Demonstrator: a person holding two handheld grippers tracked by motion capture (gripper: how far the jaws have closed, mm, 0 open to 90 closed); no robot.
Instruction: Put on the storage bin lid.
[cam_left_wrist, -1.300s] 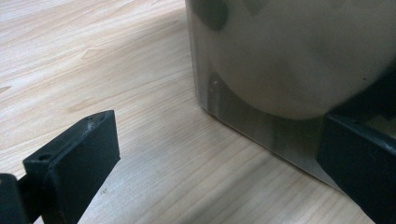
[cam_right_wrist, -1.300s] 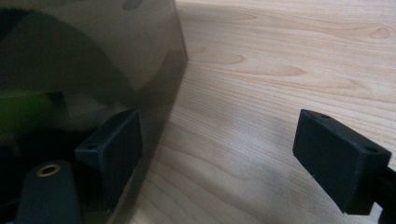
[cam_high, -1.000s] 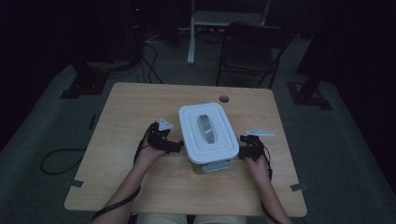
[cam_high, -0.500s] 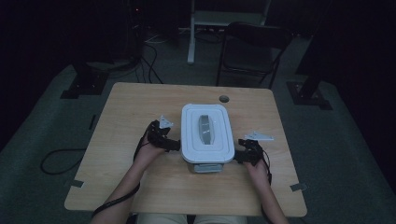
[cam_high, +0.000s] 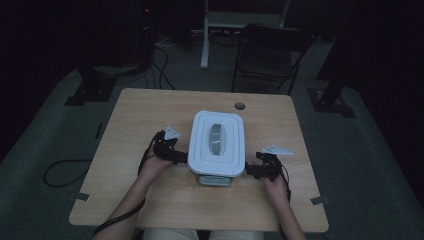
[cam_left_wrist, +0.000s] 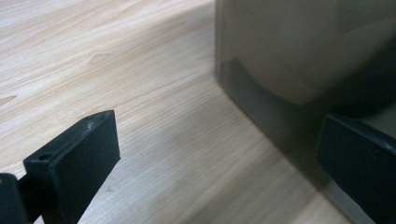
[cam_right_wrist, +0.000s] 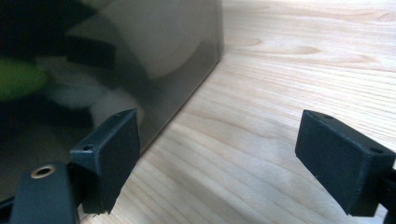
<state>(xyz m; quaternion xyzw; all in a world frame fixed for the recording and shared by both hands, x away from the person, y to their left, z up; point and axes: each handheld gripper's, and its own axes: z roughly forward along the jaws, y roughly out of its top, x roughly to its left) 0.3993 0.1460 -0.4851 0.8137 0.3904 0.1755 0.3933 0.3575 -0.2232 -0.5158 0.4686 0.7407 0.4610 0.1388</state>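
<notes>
A white-lidded container (cam_high: 216, 144) with a grey handle on its lid stands in the middle of the wooden table (cam_high: 145, 107). My left gripper (cam_high: 176, 153) is at its left side. In the left gripper view it (cam_left_wrist: 215, 140) is open, and the container's smoky wall (cam_left_wrist: 299, 46) rises just beyond the right jaw. My right gripper (cam_high: 252, 170) is at the container's near right corner. Its jaws (cam_right_wrist: 219, 140) have just been opening and hold nothing; the translucent wall (cam_right_wrist: 154, 51), with blurred green and white shapes behind it, stands by the left jaw.
A cable hole (cam_high: 240, 106) is in the table's far edge. A dark chair (cam_high: 270, 55) and a white stand (cam_high: 205, 35) are behind the table, and cables (cam_high: 65, 167) lie on the floor at left. Tape marks (cam_high: 320, 201) sit near the front corners.
The container stood slightly skewed and now sits square with the table. The right gripper has drifted a little nearer the person; the left has barely moved.
</notes>
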